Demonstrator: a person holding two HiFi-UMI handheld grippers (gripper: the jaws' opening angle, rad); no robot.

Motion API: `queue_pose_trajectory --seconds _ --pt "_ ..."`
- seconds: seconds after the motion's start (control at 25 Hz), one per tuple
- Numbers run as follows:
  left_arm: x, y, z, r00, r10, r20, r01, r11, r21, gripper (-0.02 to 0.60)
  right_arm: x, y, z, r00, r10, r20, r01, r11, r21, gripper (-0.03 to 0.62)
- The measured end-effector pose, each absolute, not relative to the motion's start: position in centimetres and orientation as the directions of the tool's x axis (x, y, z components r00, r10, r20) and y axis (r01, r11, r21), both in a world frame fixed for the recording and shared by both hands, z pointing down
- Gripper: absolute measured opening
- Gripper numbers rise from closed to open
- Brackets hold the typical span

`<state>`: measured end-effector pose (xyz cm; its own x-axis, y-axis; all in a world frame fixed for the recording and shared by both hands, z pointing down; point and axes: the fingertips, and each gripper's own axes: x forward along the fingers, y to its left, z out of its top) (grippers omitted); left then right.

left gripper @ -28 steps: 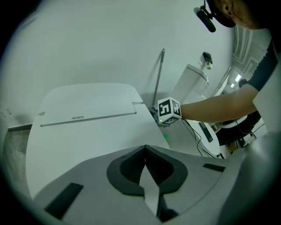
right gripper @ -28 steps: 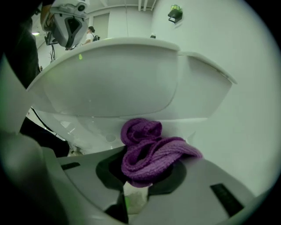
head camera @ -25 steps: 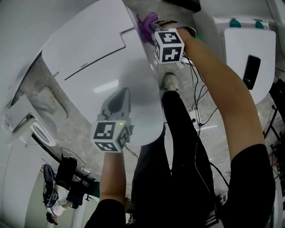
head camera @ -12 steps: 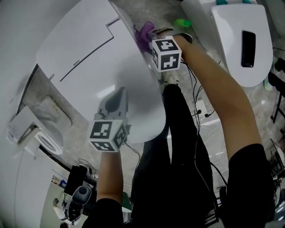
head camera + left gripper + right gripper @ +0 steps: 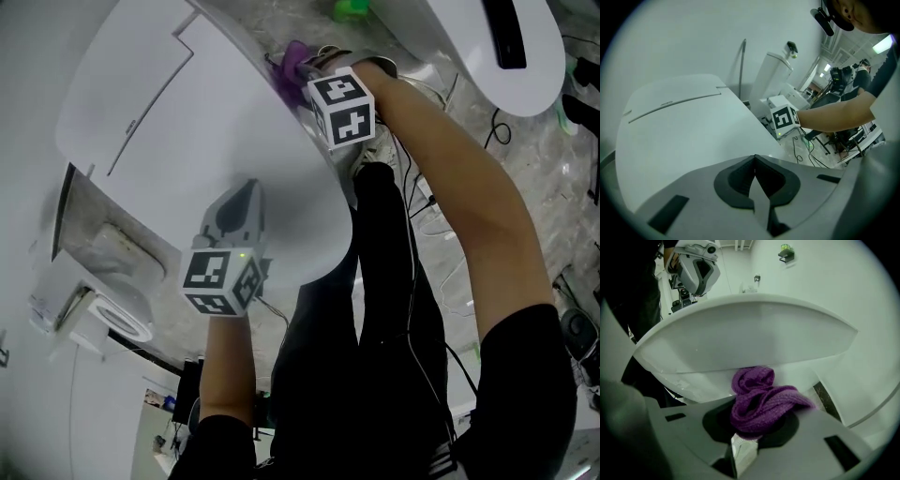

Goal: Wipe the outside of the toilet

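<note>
The white toilet [image 5: 187, 122] has its lid down and fills the upper left of the head view. My left gripper [image 5: 246, 194] rests on the lid near its front, jaws shut with nothing between them [image 5: 754, 161]. My right gripper [image 5: 305, 70] reaches down the toilet's right side, shut on a bunched purple cloth [image 5: 291, 64]. In the right gripper view the purple cloth [image 5: 759, 397] presses against the bowl's outer wall [image 5: 750, 333] just under the rim. The lid [image 5: 684, 126] spreads out ahead of the left gripper.
A second white toilet [image 5: 534, 84] stands at the top right with a black device [image 5: 506, 33] on its lid. Cables [image 5: 441, 216] trail over the stone floor. The person's black-trousered legs [image 5: 375, 309] stand beside the bowl. A white fixture [image 5: 94, 314] sits at the left.
The head view has swung, so the toilet sits more tilted and the second toilet higher. The right gripper and cloth shifted slightly left along the bowl's side. The left gripper stays on the lid.
</note>
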<state>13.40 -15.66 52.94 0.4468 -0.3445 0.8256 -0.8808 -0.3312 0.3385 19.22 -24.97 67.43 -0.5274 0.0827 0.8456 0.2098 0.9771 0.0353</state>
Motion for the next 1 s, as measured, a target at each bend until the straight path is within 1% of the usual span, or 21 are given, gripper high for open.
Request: queue_pose_trajectory --seconds 0.16,0.36,0.56,0.8,1.0 --pt "14.2 -13.5 53.0 0.468 -0.313 0.826 -0.862 -0.369 0.349 0.006 20.3 -21.6 68.2 -0.516 0.102 0.851 0.211 0.978 0.011 0.08" --pt "15.3 -11.3 53.2 0.49 -0.28 0.825 -0.84 -0.407 0.36 0.006 21.5 -18.2 68.5 -0.522 0.091 0.848 0.172 0.985 0.0 0.08" --pt "17.6 -8.8 53.9 0.521 -0.241 0.819 -0.812 -0.435 0.389 0.006 22.5 -15.2 68.9 -0.526 0.085 0.847 0.175 0.985 0.01 0.08" --pt "19.3 -5.0 54.5 0.53 -0.217 0.82 -0.809 -0.419 0.412 0.006 24.0 -10.3 69.3 -0.523 0.109 0.845 0.184 0.983 -0.013 0.08" --pt "19.8 -1.6 54.2 0.514 -0.231 0.826 -0.83 -0.378 0.41 0.006 24.6 -7.7 69.1 -0.531 0.021 0.847 0.098 0.995 0.037 0.08"
